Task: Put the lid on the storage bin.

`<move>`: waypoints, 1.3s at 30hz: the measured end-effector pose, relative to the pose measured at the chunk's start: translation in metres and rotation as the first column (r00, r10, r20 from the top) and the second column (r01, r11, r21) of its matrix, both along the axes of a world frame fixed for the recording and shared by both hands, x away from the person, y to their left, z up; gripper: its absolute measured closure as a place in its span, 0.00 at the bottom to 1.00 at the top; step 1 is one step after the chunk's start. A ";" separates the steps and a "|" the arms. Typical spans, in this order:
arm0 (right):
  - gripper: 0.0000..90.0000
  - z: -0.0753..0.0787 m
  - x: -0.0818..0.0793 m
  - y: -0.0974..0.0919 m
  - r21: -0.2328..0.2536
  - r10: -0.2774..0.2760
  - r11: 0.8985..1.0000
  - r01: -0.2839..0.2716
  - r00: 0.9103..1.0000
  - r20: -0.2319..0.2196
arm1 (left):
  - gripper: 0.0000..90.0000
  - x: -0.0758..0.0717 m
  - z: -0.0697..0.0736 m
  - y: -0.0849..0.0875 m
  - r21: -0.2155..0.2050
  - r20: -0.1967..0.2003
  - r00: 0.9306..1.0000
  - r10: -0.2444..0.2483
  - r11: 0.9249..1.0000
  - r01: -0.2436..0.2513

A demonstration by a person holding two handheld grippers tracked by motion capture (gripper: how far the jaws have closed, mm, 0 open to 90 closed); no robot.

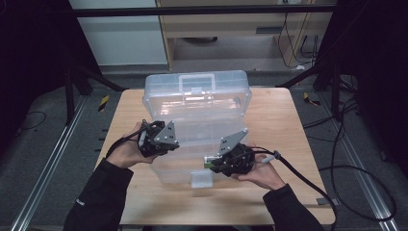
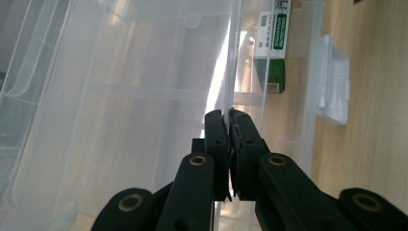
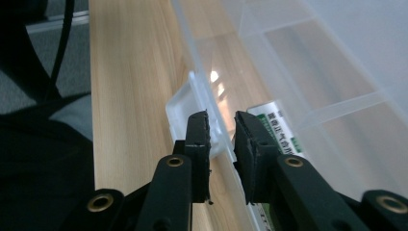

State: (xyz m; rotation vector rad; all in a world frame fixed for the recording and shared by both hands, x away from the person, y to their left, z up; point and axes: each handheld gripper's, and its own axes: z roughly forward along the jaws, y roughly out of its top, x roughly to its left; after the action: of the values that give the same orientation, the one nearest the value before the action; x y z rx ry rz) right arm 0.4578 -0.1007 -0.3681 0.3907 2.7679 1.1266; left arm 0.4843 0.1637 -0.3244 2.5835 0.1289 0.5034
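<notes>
High view: clear plastic storage box [image 1: 197,96] at mid worktop [image 1: 284,144], lid up and leaning toward the far side, a hand at each near corner. Green-labelled packet [image 2: 276,48] lying inside the base, close to the front wall.

Handling, judged: light and near empty, thin glossy walls, so slippery under the pads and springy. Likely to flex or twist if pulled from one corner only, and could crack if squeezed hard. Best hold on the thickened rim, or near the front latch [image 3: 180,108] where the plastic is stiffer. Both sides together, no single-point pull.

Left gripper view: left tongs [image 2: 227,115] closed tight on a thin clear edge of the box, pads pinching it with no gap left. Lid rim or side wall, cannot tell which.

Right gripper view: right tongs [image 3: 221,120] astride the front rim just beside the latch, narrow gap between the pads, wall running through it, not plainly clamped. Nothing gripped yet on that side.
</notes>
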 end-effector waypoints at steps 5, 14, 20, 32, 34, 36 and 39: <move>0.90 0.013 -0.003 -0.012 0.077 -0.057 0.996 0.054 0.997 0.042 | 0.96 0.000 0.000 0.000 0.000 -0.004 1.000 0.004 1.000 -0.004; 0.94 0.030 0.014 -0.050 0.306 -0.319 0.906 0.291 0.947 0.046 | 0.96 -0.001 -0.001 -0.001 0.011 -0.014 1.000 0.003 1.000 -0.003; 0.99 0.027 0.029 -0.068 0.327 -0.426 0.858 0.396 0.904 0.024 | 0.96 -0.002 -0.002 -0.001 0.011 -0.021 1.000 0.002 1.000 -0.002; 1.00 0.030 0.046 -0.087 0.360 -0.538 0.784 0.505 0.843 -0.008 | 0.95 -0.006 -0.006 -0.001 0.017 -0.028 1.000 -0.003 1.000 0.004; 1.00 0.030 0.046 -0.088 0.363 -0.544 0.780 0.510 0.839 -0.009 | 0.95 -0.006 -0.007 -0.002 0.013 -0.029 1.000 -0.001 1.000 0.002; 1.00 0.031 0.046 -0.089 0.360 -0.547 0.780 0.512 0.837 -0.006 | 0.95 -0.008 -0.008 -0.002 0.014 -0.049 0.999 0.011 1.000 -0.011; 1.00 0.031 0.045 -0.090 0.365 -0.552 0.775 0.515 0.834 -0.004 | 0.94 -0.008 -0.010 -0.003 0.029 -0.049 0.999 -0.010 1.000 0.011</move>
State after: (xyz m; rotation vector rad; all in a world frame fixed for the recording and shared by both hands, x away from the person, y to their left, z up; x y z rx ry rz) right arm 0.5027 -0.1912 -0.3372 1.0504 2.1233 1.4143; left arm 0.4763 0.1610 -0.3341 2.6251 0.1254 0.4416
